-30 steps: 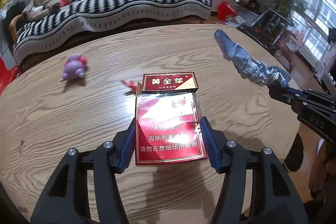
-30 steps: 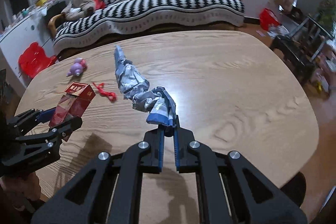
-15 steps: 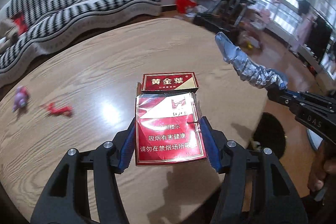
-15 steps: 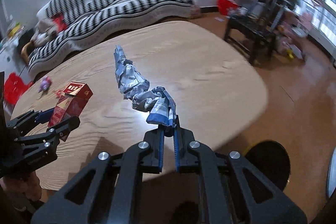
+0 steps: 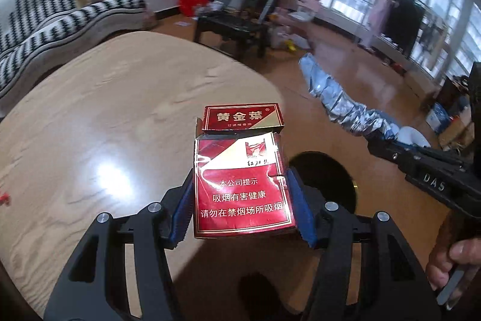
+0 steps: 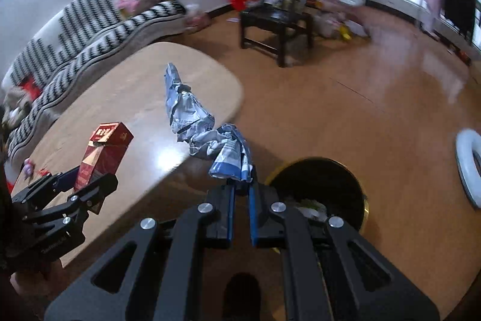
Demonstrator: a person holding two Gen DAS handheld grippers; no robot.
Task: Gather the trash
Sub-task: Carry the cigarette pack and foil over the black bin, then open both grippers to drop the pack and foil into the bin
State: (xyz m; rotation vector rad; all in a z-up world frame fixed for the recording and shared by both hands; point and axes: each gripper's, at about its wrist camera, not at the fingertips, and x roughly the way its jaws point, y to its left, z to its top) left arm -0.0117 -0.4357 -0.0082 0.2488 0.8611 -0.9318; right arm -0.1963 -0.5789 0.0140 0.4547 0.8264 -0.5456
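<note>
My left gripper (image 5: 243, 206) is shut on a red cigarette pack (image 5: 240, 185) with its lid flipped open, held above the table's right edge. The pack also shows in the right wrist view (image 6: 102, 152). My right gripper (image 6: 240, 194) is shut on a crumpled blue and silver wrapper (image 6: 195, 122) that sticks up and forward. The wrapper also shows at the right of the left wrist view (image 5: 339, 101). A round black trash bin with a gold rim (image 6: 330, 185) stands on the floor just beyond the right gripper; it also shows behind the pack in the left wrist view (image 5: 324, 179).
The wooden table (image 5: 105, 125) lies to the left with a red scrap (image 5: 4, 197) and a small purple toy (image 6: 28, 169) on it. A striped sofa (image 6: 90, 29), a black side table (image 6: 276, 23) and a white ring (image 6: 467, 164) stand around on the wooden floor.
Both grippers have swung right, away from the table's middle, each still holding its item. The trash bin and open floor have come into view below them.
</note>
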